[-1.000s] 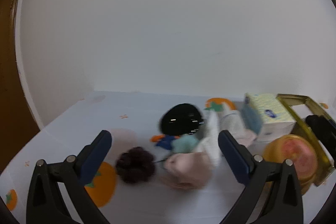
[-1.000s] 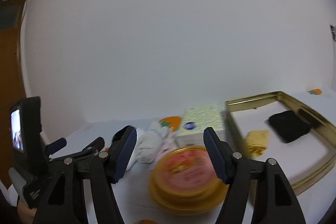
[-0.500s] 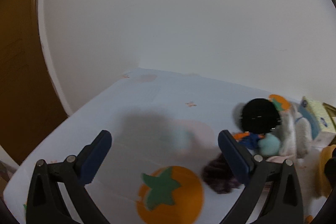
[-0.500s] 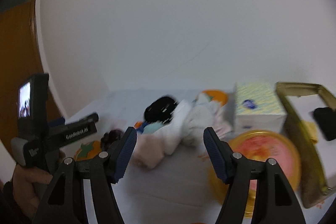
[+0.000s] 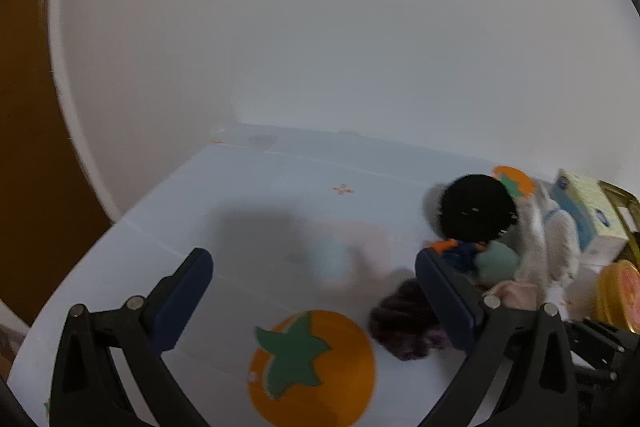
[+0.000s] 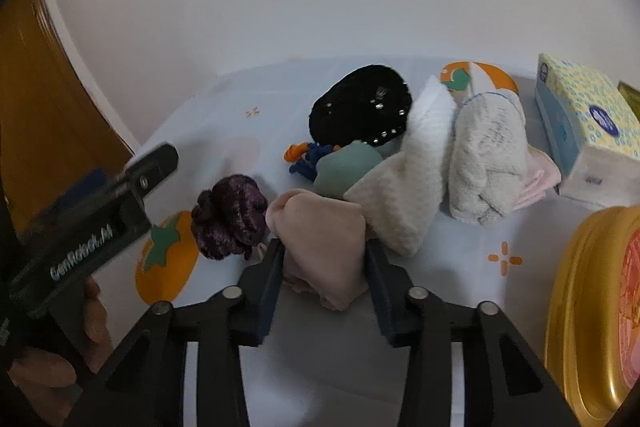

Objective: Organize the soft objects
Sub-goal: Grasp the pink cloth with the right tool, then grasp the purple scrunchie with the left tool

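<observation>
A pile of soft things lies on the table. In the right wrist view my right gripper [image 6: 324, 259] has its jaws around a pink cloth [image 6: 324, 239], pads against its sides. Beside it lie a purple scrunchie [image 6: 230, 221], a teal cloth [image 6: 346, 167], a cream knit cloth [image 6: 412, 187], a white fluffy towel [image 6: 486, 163] and a black studded pad [image 6: 362, 111]. My left gripper [image 5: 314, 281] is open and empty over the bare tablecloth, left of the scrunchie [image 5: 404, 319] and black pad [image 5: 476, 209]; it also shows in the right wrist view [image 6: 92, 211].
A tissue box [image 6: 580, 123] stands at the right of the pile. A gold round tin [image 6: 596, 307] with a pink lid sits at the right front. The white tablecloth [image 5: 280, 195] carries orange persimmon prints [image 5: 312, 363]. A wall rises behind; a brown door is at the left.
The right gripper swung left from the tin to the pile and closed in around the pink cloth. The left gripper turned left, away from the pile, and stays open.
</observation>
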Available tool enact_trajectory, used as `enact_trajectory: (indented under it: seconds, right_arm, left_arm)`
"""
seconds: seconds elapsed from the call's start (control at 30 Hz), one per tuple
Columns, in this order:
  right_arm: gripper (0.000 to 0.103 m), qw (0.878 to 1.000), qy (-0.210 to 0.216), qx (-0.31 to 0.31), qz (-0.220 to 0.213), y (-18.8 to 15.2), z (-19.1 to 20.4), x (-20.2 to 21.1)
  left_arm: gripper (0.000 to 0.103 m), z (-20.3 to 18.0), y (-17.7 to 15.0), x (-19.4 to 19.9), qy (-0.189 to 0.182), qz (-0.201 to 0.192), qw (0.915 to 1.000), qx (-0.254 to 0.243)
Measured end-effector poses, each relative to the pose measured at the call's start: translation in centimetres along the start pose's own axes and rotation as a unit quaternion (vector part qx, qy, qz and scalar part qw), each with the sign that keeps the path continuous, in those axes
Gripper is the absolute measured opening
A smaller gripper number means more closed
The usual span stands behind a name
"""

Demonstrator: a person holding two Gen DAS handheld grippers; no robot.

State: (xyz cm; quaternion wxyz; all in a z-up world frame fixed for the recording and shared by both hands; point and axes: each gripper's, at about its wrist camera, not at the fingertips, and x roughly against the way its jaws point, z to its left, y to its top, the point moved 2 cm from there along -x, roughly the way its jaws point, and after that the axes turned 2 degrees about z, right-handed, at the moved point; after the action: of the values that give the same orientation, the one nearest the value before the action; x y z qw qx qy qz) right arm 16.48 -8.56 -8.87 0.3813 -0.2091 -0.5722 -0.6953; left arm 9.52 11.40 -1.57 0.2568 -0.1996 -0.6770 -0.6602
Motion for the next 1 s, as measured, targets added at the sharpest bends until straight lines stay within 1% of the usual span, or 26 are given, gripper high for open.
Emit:
enact_trajectory:
  seconds: [0.1, 0.17, 0.3, 0.4, 0.47, 0.6, 0.7, 0.73, 0.77, 0.8, 0.87, 0.9, 0.93, 1.0]
  right_arm:
    - [0.026, 1.000, 0.016, -0.005, -0.005, -0.3, -0.2, 0.5]
    - [0.024, 1.000, 0.027, 0.000, -0.013, -1.0, -0.2, 1.4]
    - [0.024, 0.998, 0.045, 0.018, -0.025, -3.1, -0.5, 3.8]
    - [0.024, 0.997, 0.056, 0.026, -0.039, -4.4, -1.3, 5.9]
    - [0.024, 0.997, 0.060, 0.029, -0.050, -5.0, -2.0, 7.1]
    - [0.024, 0.995, 0.059, 0.040, -0.072, -6.1, -2.7, 9.1]
    - [0.024, 0.995, 0.059, 0.043, -0.073, -6.3, -2.5, 9.3]
    - [0.024, 0.995, 0.060, 0.044, -0.071, -6.1, -2.4, 9.0]
    - [0.024, 0.995, 0.060, 0.044, -0.071, -6.1, -2.2, 9.0]
    - [0.024, 0.995, 0.060, 0.042, -0.071, -6.1, -2.2, 9.0]
    - [0.024, 0.995, 0.060, 0.038, -0.069, -6.1, -2.4, 8.9]
    - [0.024, 0.995, 0.059, 0.036, -0.069, -6.1, -2.3, 8.9]
    - [0.024, 0.995, 0.060, 0.034, -0.068, -6.1, -2.5, 9.1]
    - [0.024, 0.995, 0.060, 0.031, -0.068, -6.0, -2.5, 9.0]
  left_arm:
    - [0.103, -0.6, -0.1, 0.0, -0.015, -0.002, 0.9998, -0.010]
    - [0.103, -0.9, -0.2, -0.1, -0.029, -0.001, 0.9995, -0.013]
    - [0.103, -1.6, -0.3, -0.2, -0.059, 0.009, 0.9980, -0.018]
    - [0.103, -2.7, -0.6, -0.4, -0.074, 0.017, 0.9964, -0.036]
    - [0.103, -3.5, -0.9, -0.5, -0.076, 0.021, 0.9956, -0.051]
    - [0.102, -5.0, -1.2, -1.0, -0.076, 0.040, 0.9927, -0.086]
    - [0.095, -5.6, -1.4, -1.9, -0.076, 0.065, 0.9901, -0.099]
    - [0.089, -5.7, -1.5, -2.2, -0.076, 0.075, 0.9892, -0.101]
    - [0.085, -5.7, -1.6, -2.8, -0.075, 0.091, 0.9879, -0.101]
    - [0.083, -5.7, -1.7, -3.2, -0.075, 0.102, 0.9869, -0.099]
    - [0.075, -5.5, -2.0, -4.4, -0.082, 0.134, 0.9833, -0.091]
    - [0.075, -5.4, -2.1, -4.8, -0.085, 0.145, 0.9818, -0.088]
    - [0.071, -5.1, -2.0, -4.6, -0.091, 0.143, 0.9822, -0.081]
    - [0.062, -4.8, -1.8, -4.3, -0.085, 0.140, 0.9836, -0.075]
